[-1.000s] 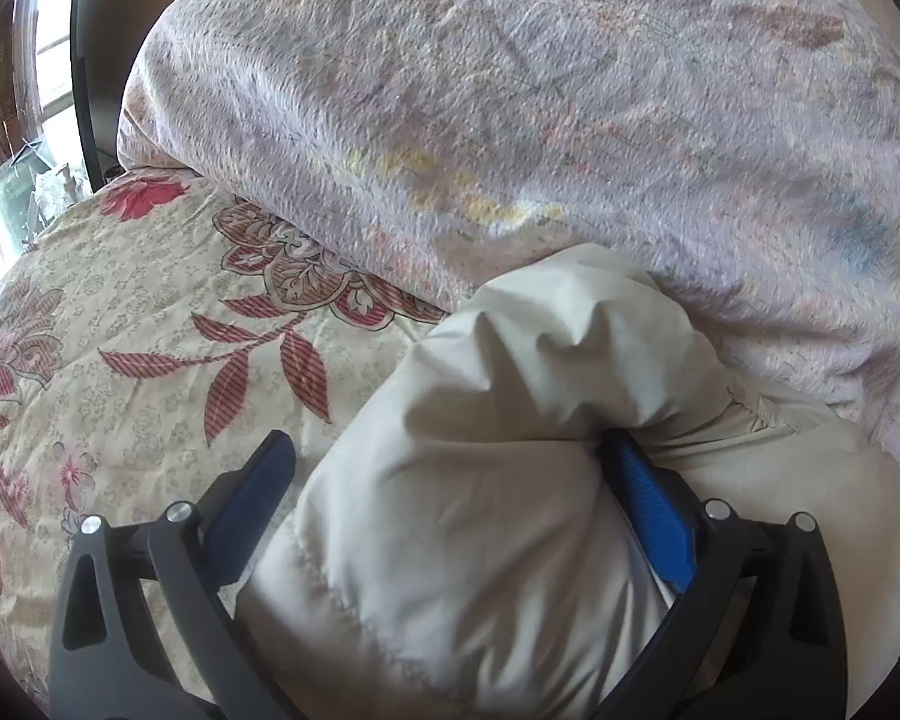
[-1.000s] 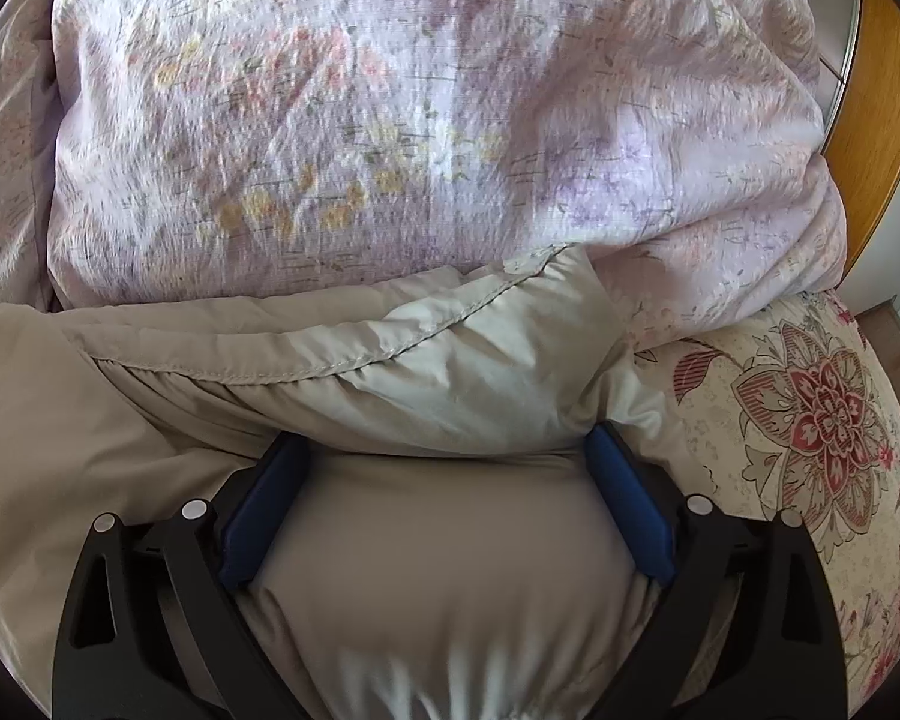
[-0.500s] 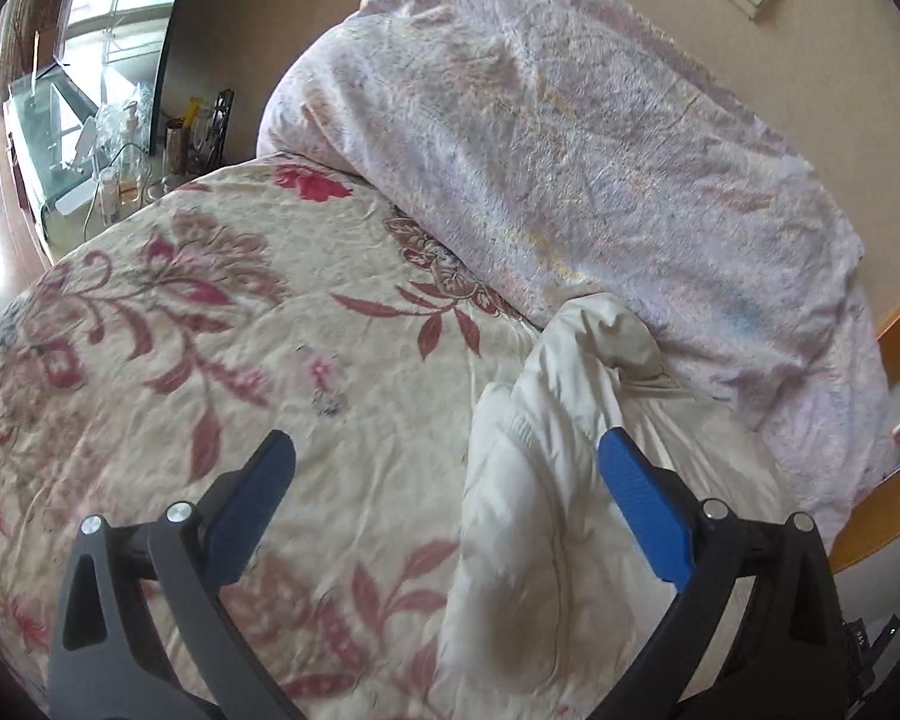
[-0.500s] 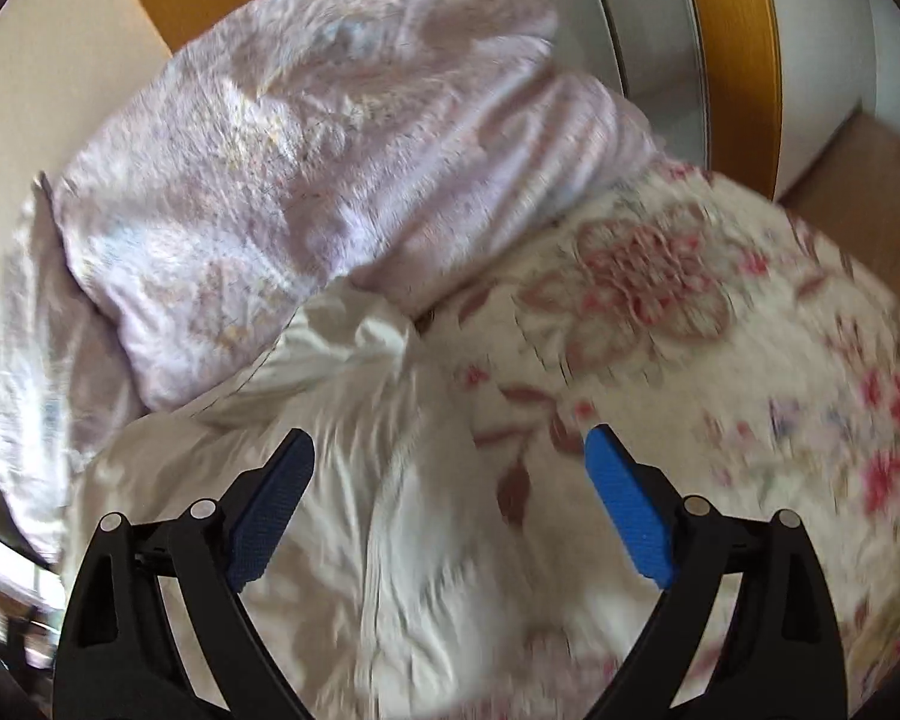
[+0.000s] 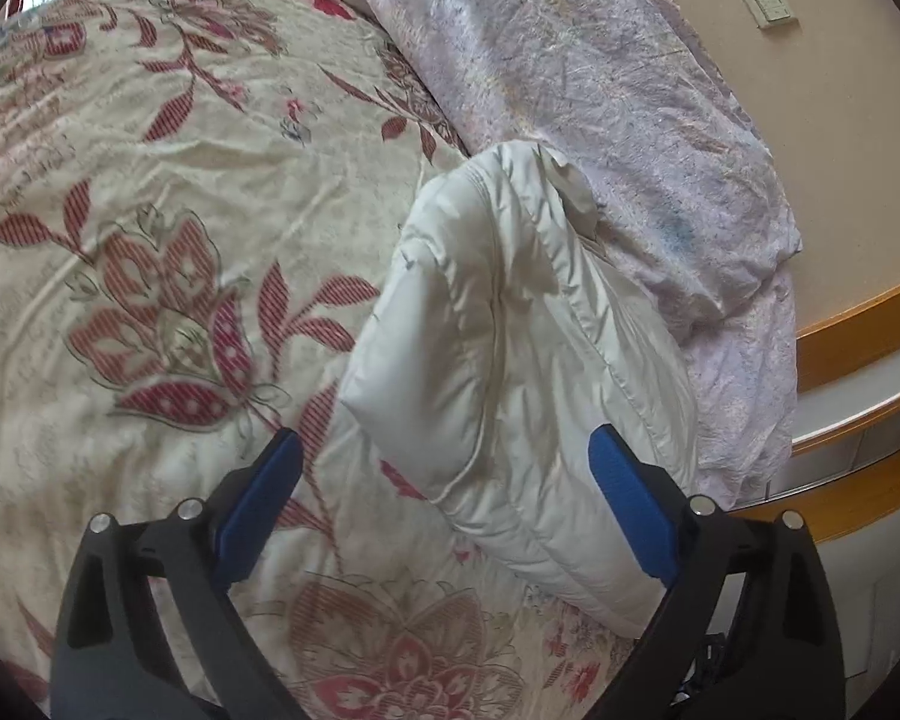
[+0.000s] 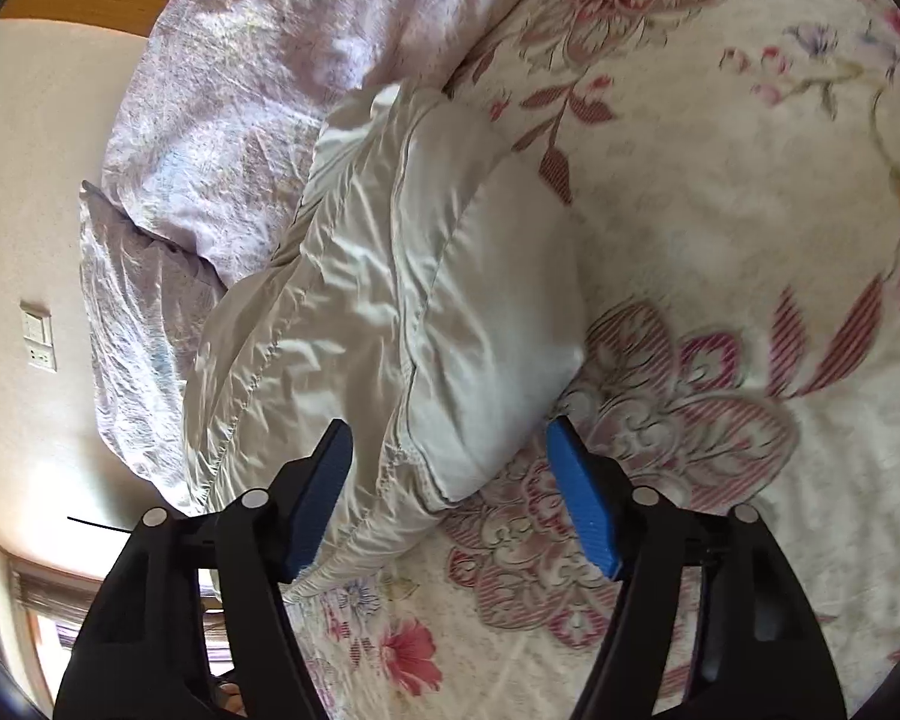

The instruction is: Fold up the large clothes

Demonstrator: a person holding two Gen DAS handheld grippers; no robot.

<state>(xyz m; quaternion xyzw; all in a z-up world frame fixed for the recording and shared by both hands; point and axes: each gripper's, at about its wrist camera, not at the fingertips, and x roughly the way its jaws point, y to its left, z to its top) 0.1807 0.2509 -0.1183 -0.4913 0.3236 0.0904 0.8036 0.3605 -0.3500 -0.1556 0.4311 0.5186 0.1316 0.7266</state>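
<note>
The folded cream padded jacket (image 5: pixel 510 360) lies on my bed's flowered cover (image 5: pixel 150 240), pressed against the lilac duvet (image 5: pixel 600 90) bunched by the wall. My left gripper (image 5: pixel 444 504) hangs above its near end, jaws wide but closing, touching nothing. My right gripper (image 6: pixel 450 492) is also closing over the jacket's corner, pads clear of the fabric.

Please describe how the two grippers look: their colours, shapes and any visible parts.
The left gripper and right gripper look alike: two black, angular plastic arms spreading in a V, each carrying silver round screws or pins and ending in a flat blue textured pad. No cable, marking or sleeve is visible on them.
</note>
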